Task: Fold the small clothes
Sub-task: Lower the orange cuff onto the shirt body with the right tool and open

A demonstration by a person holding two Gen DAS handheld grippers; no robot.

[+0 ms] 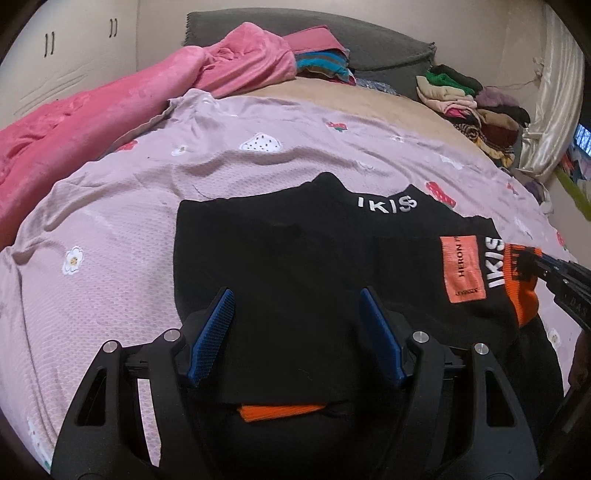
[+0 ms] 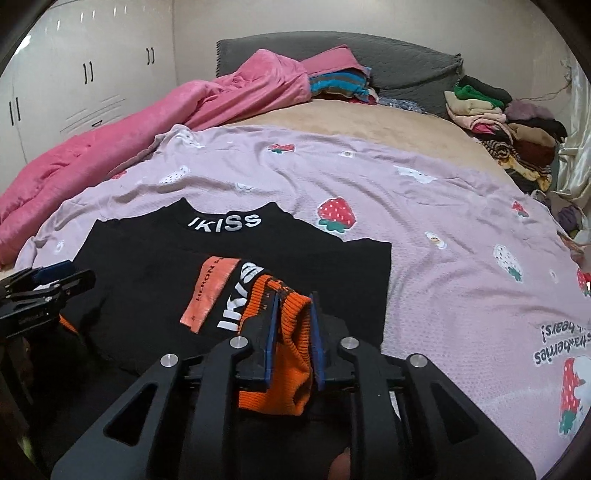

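A black top (image 1: 295, 258) lies flat on a lilac sheet (image 1: 122, 229) spread over a bed (image 1: 388, 99). Its neck points toward the headboard (image 1: 332, 33), and the white letters on the collar read "IKISS". The sheet carries strawberry and flower prints.

The left tool (image 1: 297, 332) hovers over the near half of the top with its blue pads (image 1: 218, 332) spread wide; nothing sits between them, so it is released. Just below it an orange cuff (image 1: 280, 411) peeks out from under the black cloth at the near edge.

The right tool (image 2: 293, 332) is at the top's right side, where a sleeve (image 2: 229, 295) is folded inward across the body. The sleeve shows an orange patch and more white lettering. Its orange ribbed cuff (image 2: 291, 332) sits between the right tool's pads (image 2: 271, 332). The pads stand a little apart with the knit bunched in the gap, touching both, so the tool is grasping the cuff, though not tightly. In the left view this tool (image 1: 532, 258) enters from the right edge, with its tips at the cuff.

A pink blanket (image 1: 92, 122) is heaped along the left side of the bed. Folded clothes (image 1: 325, 62) sit by the headboard, and a mixed pile (image 1: 476, 107) lies at the far right corner. A white wardrobe (image 2: 74, 81) stands beyond the blanket.
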